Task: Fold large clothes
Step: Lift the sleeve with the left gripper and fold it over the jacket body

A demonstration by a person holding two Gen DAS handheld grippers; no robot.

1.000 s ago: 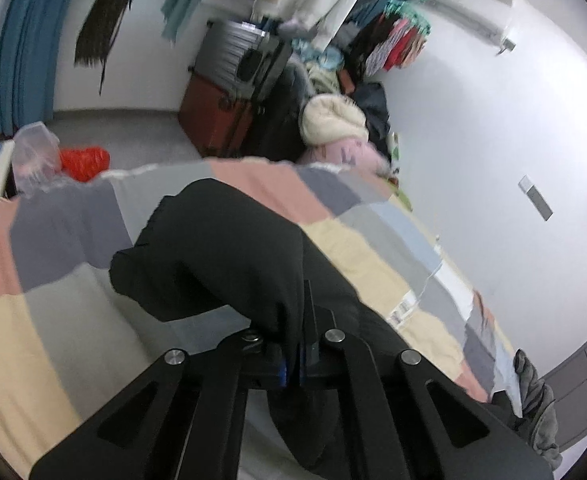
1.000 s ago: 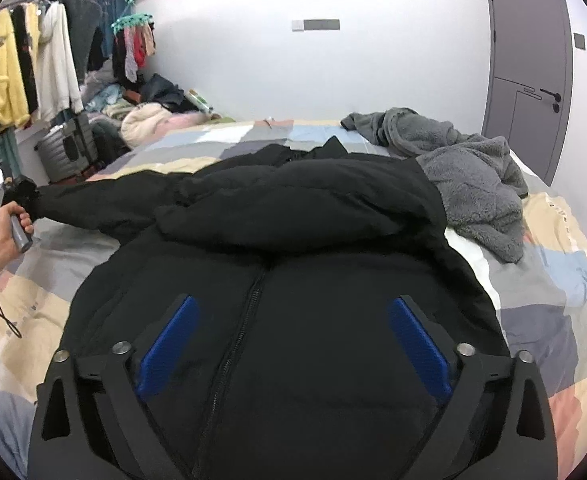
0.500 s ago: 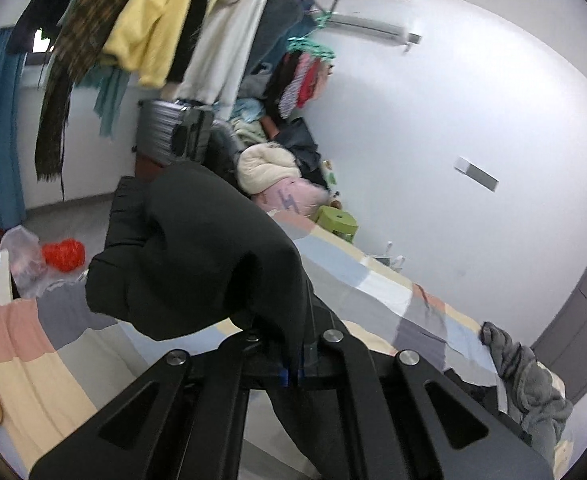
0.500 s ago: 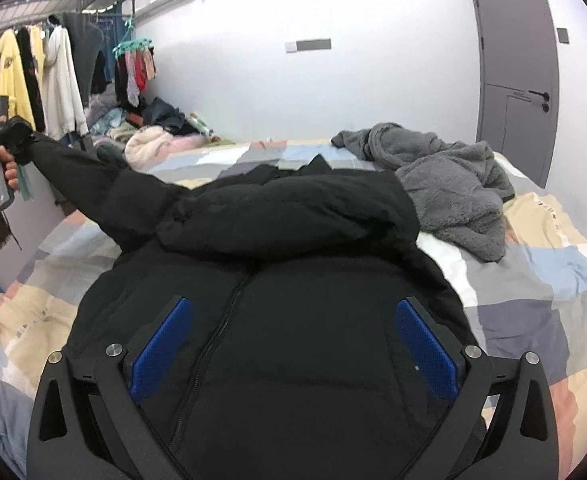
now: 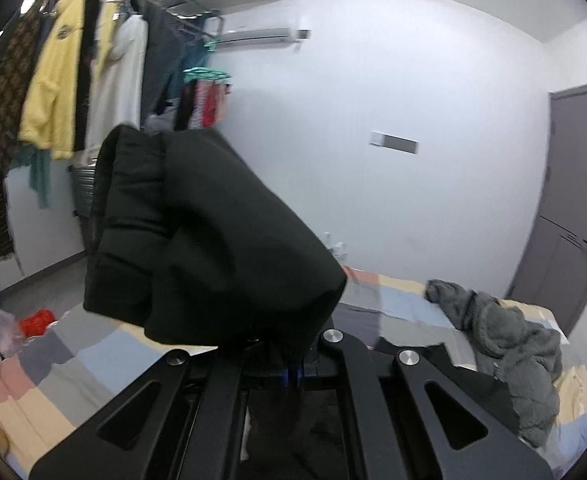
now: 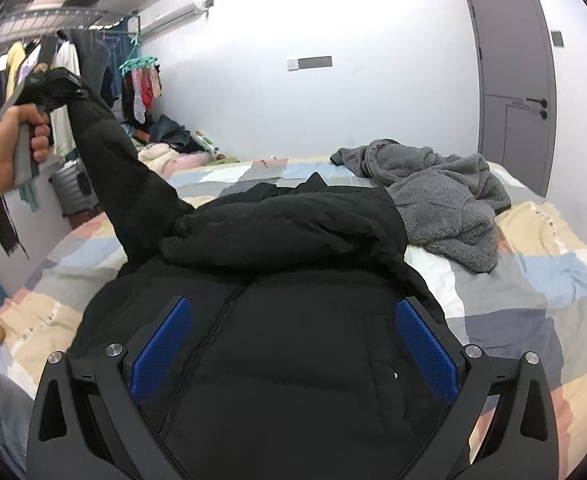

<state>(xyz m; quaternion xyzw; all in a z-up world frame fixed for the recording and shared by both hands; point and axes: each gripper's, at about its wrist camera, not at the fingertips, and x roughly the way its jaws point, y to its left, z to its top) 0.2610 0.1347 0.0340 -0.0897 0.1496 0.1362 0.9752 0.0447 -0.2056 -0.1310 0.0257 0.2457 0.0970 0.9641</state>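
Where the black jacket [image 6: 293,320] lies front-up on the patchwork bed [image 6: 533,300], its zip runs lengthwise away from the right-wrist camera, hem nearest and collar toward the far wall. One sleeve [image 6: 121,168] slants up and to the left, off the bed, its cuff [image 5: 133,216] raised in front of the hanging clothes [image 5: 53,80]. A grey fleece [image 6: 445,200] is heaped just beside the jacket's far right shoulder, touching it. A suitcase [image 6: 69,188] stands on the floor past the bed's left edge.

Left gripper [image 5: 291,374], gripped by a hand [image 6: 17,136]: jaws fully closed, pinching the sleeve near the cuff. Right gripper [image 6: 293,360]: jaws spread wide above the jacket's lower front, blue pads [image 6: 425,352] pressing nothing.
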